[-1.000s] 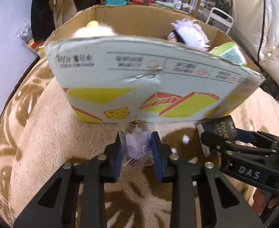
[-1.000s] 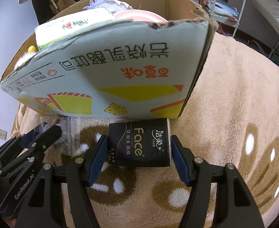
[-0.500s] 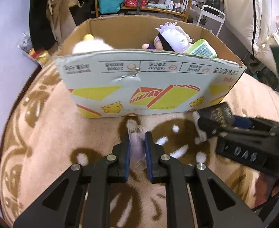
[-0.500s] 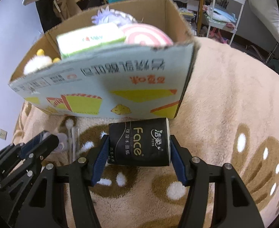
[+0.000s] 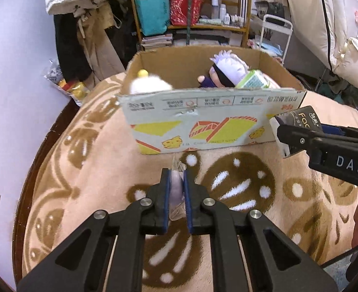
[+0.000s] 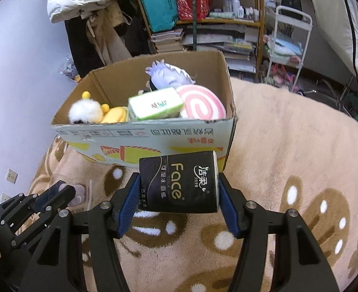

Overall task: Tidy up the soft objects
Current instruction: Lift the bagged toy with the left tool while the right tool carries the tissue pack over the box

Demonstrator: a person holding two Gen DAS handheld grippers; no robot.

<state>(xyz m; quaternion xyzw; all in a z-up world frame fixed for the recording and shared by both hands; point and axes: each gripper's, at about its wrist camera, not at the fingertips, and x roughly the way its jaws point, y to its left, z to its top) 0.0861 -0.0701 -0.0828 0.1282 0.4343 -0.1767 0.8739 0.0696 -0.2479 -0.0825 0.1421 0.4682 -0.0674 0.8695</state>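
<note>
The black tissue pack (image 6: 179,185) sits clamped between the blue pads of the right claw (image 6: 179,206), lifted clear of the blanket (image 6: 288,146) and just in front of the box (image 6: 154,143). The left claw (image 5: 177,194) is pinched tight on a small pale purple item in clear wrap (image 5: 176,192) — also off the blanket, near the box's front wall. Inside the box lie a white fluffy toy (image 6: 85,112), a yellow toy (image 6: 114,115), a green tissue pack (image 6: 154,107), a pink swirl cushion (image 6: 203,105) and a doll (image 6: 168,75) — all below the rim. Behind stands a cluttered shelf (image 6: 203,24).
</note>
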